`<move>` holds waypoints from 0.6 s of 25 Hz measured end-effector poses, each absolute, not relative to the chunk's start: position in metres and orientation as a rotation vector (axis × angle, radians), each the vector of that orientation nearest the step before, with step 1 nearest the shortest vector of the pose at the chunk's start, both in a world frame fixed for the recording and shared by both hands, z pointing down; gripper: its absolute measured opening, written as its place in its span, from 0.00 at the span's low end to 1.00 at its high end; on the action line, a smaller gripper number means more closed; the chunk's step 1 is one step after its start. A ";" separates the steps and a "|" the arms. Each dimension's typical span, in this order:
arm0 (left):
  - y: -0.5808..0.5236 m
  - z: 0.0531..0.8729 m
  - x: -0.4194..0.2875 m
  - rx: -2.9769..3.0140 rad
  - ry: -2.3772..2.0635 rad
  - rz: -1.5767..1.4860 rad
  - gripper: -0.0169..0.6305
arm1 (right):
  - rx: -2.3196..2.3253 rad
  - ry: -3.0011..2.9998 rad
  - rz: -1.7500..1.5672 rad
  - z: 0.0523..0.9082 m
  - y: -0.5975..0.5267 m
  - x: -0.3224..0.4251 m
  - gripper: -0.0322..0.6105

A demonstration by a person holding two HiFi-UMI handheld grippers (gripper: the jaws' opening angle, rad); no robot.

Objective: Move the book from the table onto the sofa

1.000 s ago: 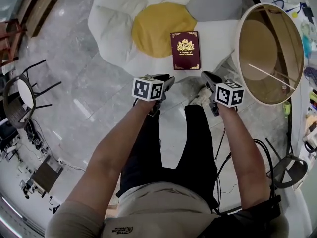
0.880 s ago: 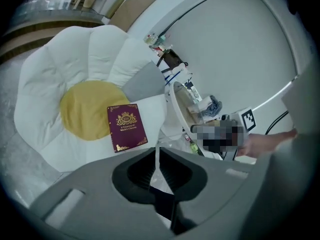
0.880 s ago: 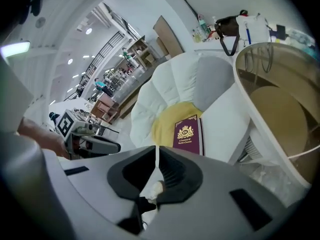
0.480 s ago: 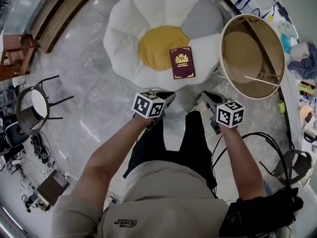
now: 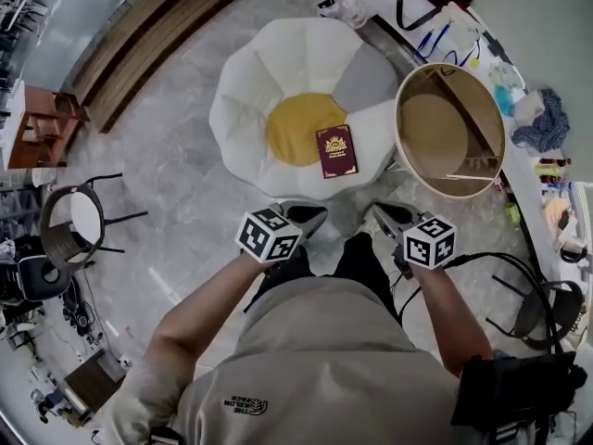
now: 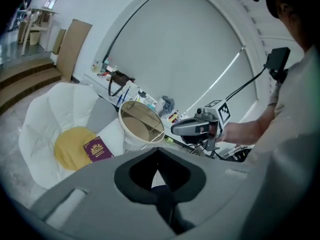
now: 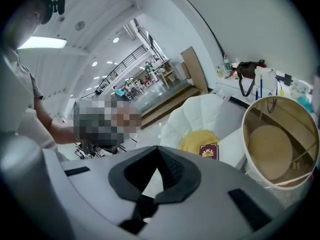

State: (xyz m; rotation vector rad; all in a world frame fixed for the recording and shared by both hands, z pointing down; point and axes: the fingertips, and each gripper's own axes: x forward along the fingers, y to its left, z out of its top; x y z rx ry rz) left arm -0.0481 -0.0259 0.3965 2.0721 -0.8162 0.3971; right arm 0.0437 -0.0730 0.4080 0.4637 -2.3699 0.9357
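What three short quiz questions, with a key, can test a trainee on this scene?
1. True or false: the dark red book with gold print lies on the round table with a pale rim.
2. The left claw is: A) open and empty; B) shut and empty; C) shut on the book.
3. In the head view, on which side of the white flower-shaped sofa with the yellow centre does the table stand?
Key: 1. False: the book lies on the sofa. 2. B. 3. The right side.
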 end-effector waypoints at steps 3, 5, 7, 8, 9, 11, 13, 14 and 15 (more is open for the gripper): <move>-0.016 0.364 -0.053 2.133 -0.833 0.393 0.04 | 0.443 -2.396 0.886 0.380 -0.059 0.037 0.07; -0.012 0.349 -0.058 2.161 -0.851 0.377 0.04 | 0.439 -2.411 0.858 0.366 -0.052 0.033 0.07; -0.006 0.339 -0.061 2.175 -0.854 0.363 0.04 | 0.445 -2.425 0.840 0.355 -0.044 0.028 0.07; -0.003 0.334 -0.062 2.185 -0.853 0.363 0.04 | 0.450 -2.433 0.832 0.350 -0.041 0.026 0.07; 0.000 0.330 -0.064 2.198 -0.851 0.367 0.04 | 0.456 -2.442 0.825 0.345 -0.039 0.023 0.07; 0.008 0.322 -0.068 2.226 -0.850 0.382 0.04 | 0.468 -2.458 0.813 0.336 -0.032 0.017 0.07; 0.016 0.316 -0.073 2.243 -0.850 0.387 0.04 | 0.475 -2.467 0.806 0.330 -0.022 0.012 0.07; 0.020 0.314 -0.075 2.250 -0.850 0.385 0.04 | 0.478 -2.471 0.800 0.328 -0.018 0.009 0.07; 0.023 0.312 -0.078 2.256 -0.848 0.382 0.04 | 0.481 -2.474 0.793 0.325 -0.014 0.007 0.07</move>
